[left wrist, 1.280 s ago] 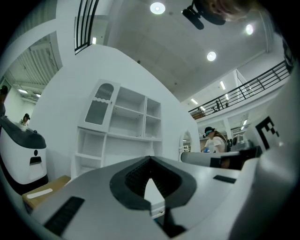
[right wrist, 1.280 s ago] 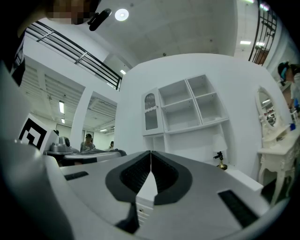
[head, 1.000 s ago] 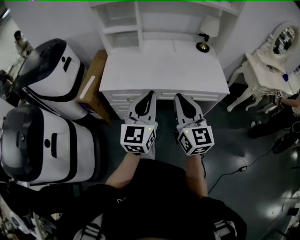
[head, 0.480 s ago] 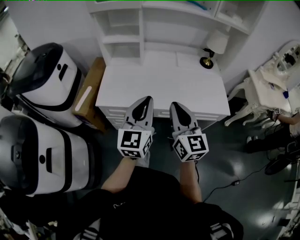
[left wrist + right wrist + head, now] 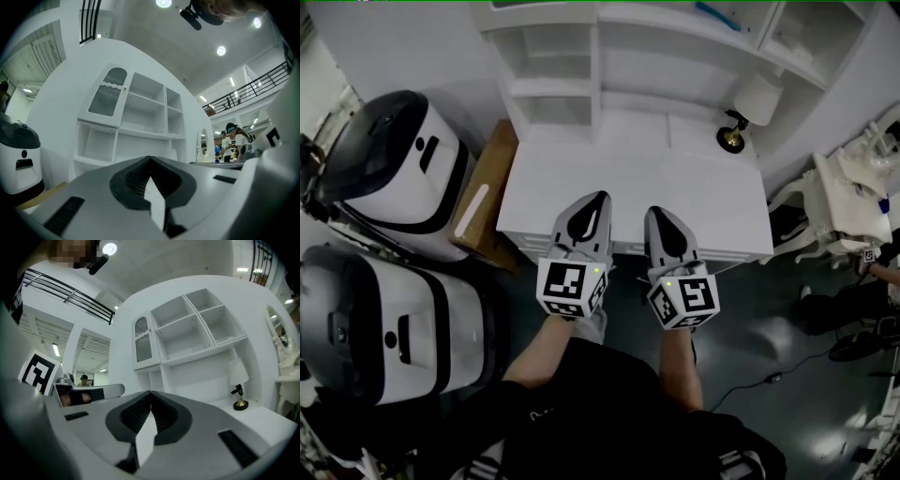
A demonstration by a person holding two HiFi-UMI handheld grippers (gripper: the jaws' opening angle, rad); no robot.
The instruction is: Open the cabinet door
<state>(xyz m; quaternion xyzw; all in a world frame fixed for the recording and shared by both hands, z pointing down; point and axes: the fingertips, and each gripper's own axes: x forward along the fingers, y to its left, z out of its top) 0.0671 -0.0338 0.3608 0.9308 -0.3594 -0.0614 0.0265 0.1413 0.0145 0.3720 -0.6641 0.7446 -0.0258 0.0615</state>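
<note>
White desk (image 5: 628,187), shelves (image 5: 548,66), cabinet door (image 5: 107,93); dark glossy floor (image 5: 787,347)

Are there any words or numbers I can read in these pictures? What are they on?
No words or numbers can be read anywhere.
Black-and-white square patterns on the cubes of the left gripper and right gripper: codes, not letters.
Black marks on the white rounded machine with a black top: shapes only.
Faint print on the person's black shirt: too blurred to read.
</note>
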